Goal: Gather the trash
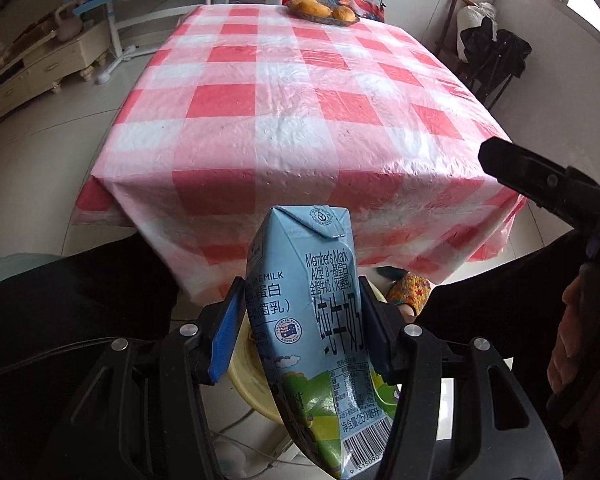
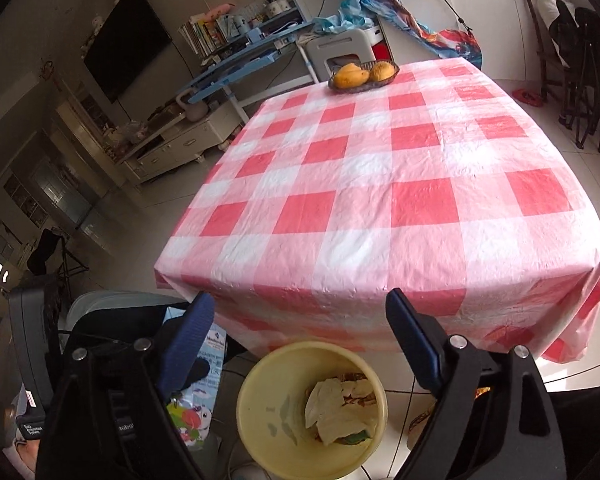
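A blue milk carton (image 1: 312, 332) is clamped in the left claw (image 1: 300, 332), just above a yellow bin (image 2: 312, 412) on the floor. The right claw (image 2: 300, 344) is spread wide and empty over that bin, where crumpled paper (image 2: 336, 404) is seen. Beyond, fruit in a basket (image 2: 362, 74) sits at the checked counter's (image 2: 380, 200) far edge.

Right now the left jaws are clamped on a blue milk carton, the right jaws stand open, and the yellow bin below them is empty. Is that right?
Not quite: the yellow bin is not empty. The right wrist view shows crumpled paper and other scraps lying in it. The rest stands: the left gripper is clamped on the blue milk carton, and the right gripper has its jaws open with nothing between them.
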Demonstrator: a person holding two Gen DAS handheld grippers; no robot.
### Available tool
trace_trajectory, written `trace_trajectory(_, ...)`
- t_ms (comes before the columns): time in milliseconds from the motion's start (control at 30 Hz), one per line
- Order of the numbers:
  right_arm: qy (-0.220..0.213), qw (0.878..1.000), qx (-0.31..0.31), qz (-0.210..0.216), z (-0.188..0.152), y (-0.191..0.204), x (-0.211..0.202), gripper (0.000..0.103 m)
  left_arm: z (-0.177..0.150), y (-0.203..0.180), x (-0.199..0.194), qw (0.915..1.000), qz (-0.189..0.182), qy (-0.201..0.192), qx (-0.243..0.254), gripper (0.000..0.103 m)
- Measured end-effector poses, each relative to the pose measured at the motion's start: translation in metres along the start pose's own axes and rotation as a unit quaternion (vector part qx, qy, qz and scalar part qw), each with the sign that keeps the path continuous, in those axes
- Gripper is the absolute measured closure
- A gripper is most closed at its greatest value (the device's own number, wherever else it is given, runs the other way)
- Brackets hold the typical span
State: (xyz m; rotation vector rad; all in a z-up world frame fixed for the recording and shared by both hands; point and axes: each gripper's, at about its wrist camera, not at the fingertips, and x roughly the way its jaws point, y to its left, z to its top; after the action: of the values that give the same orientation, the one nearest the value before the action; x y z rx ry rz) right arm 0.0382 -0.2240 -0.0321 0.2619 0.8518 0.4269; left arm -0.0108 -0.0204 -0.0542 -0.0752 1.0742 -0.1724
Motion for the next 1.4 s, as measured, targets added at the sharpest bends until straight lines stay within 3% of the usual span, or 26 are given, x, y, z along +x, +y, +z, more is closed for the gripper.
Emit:
trace_trajectory(100,-0.015,1.000,-0.007,-0.010,0.001,0.001,-0.004,0.016,0.002,0.003,-0.007,0.9998,0.002,-0.017,-0.006,0.048)
trace_trajectory(233,-0.045,0.998,-0.022,-0.031,0.003,0.003,-0.011,0.014,0.008,0.010,-0.030,0.9962,0.029,-0.078,-0.025,0.027)
trace_trajectory(300,-0.060,0.997,-0.031,-0.040,0.004,0.005,-0.015,0.013,0.012,0.013,-0.041,0.9925,0.042,-0.111,-0.030,0.022)
trace_trajectory(733,-0.115,0.988,-0.059,-0.089,0.005,0.010,-0.030,0.008,0.017,0.017,-0.086,0.9709,0.081,-0.222,-0.040,0.007)
trace_trajectory(1067,-0.128,0.981,-0.083,-0.117,0.003,0.017,-0.032,0.008,0.016,0.035,-0.094,0.9596,0.110,-0.251,-0.064,0.007)
trace_trajectory(1400,-0.123,0.979,-0.095,-0.132,0.001,0.020,-0.027,0.008,0.016,0.036,-0.094,0.9574,0.117,-0.256,-0.062,0.007)
